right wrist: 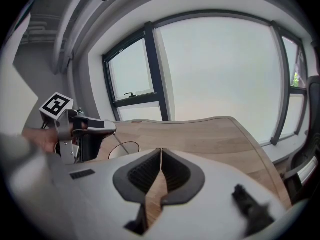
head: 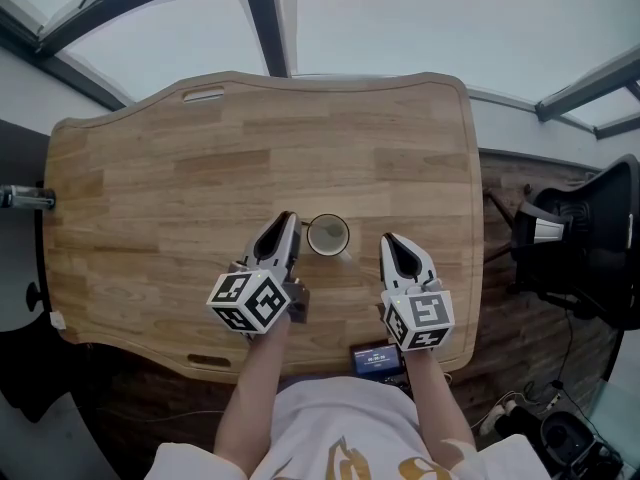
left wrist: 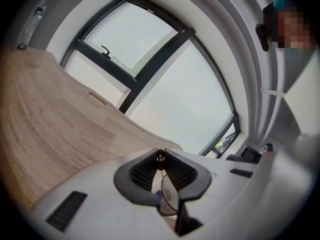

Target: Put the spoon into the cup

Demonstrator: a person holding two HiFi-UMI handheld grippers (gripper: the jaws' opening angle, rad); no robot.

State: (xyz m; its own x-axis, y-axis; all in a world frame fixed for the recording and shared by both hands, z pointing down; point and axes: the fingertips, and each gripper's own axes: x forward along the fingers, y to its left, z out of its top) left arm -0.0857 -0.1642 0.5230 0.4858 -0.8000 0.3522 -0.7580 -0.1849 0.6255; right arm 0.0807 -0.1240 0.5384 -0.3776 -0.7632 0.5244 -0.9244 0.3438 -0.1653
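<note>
Wood-grain tabletop [head: 200, 168] lies below big grey windows [right wrist: 215, 69], with dark floor [head: 520, 348] and a black chair [head: 590, 238] at right. Toward the near edge a cup [head: 328, 235] stands between the grippers. The left gripper [head: 288, 218] has its jaws pinched on the spoon [right wrist: 119, 143] handle. The spoon slants from there down and rightward into the cup's mouth. The right gripper [head: 392, 240] has its jaws pressed together, empty.

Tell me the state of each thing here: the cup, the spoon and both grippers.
Cup: upright on the table.
Spoon: slanting down toward the cup's mouth.
Left gripper: fingers shut on the spoon's handle.
Right gripper: fingers shut, nothing between them.
</note>
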